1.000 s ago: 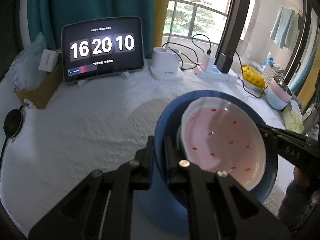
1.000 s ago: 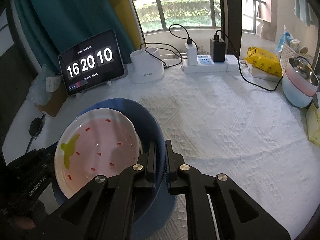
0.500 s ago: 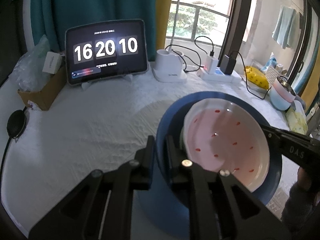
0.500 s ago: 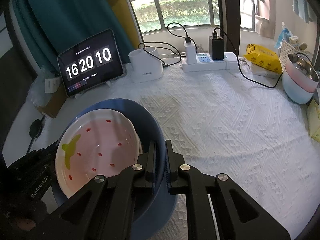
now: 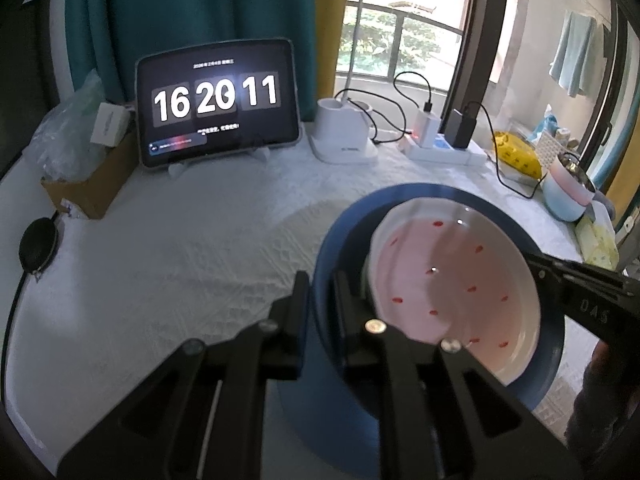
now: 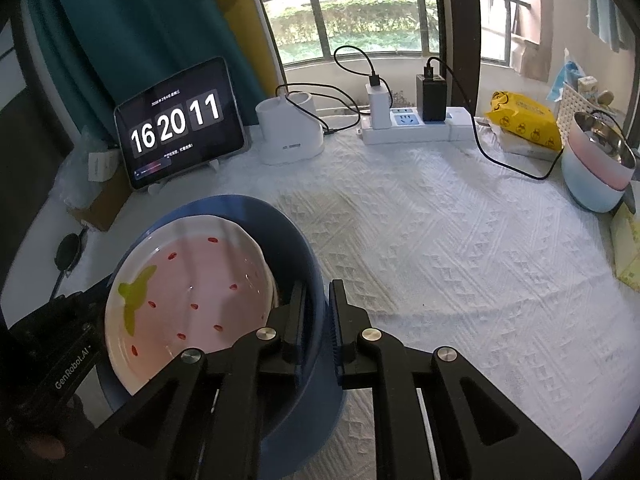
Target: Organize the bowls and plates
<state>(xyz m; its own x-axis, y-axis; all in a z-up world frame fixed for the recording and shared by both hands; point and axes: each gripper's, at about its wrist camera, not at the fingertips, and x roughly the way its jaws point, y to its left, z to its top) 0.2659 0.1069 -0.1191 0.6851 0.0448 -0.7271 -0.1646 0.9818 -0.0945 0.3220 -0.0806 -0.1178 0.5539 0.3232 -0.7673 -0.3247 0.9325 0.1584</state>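
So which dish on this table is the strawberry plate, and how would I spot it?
Start at the white tablecloth and find the big blue bowl near its front edge, pinched at opposite sides of its rim by two black tools. The strawberry plate lies inside that bowl. It alone is pink with a white rim, dotted with red seeds and a green leaf, unlike the pastel bowls stacked far right.

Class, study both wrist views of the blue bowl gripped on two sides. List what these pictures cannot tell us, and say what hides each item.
- Blue bowl base, both views: hidden by the gripper fingers and its own wall, so resting or lifted is unclear.
- Strawberry plate near edge, right wrist view: covered by the right gripper.
- Tablet small text, both views: too small.
- Stacked bowls contents: rim hides them.
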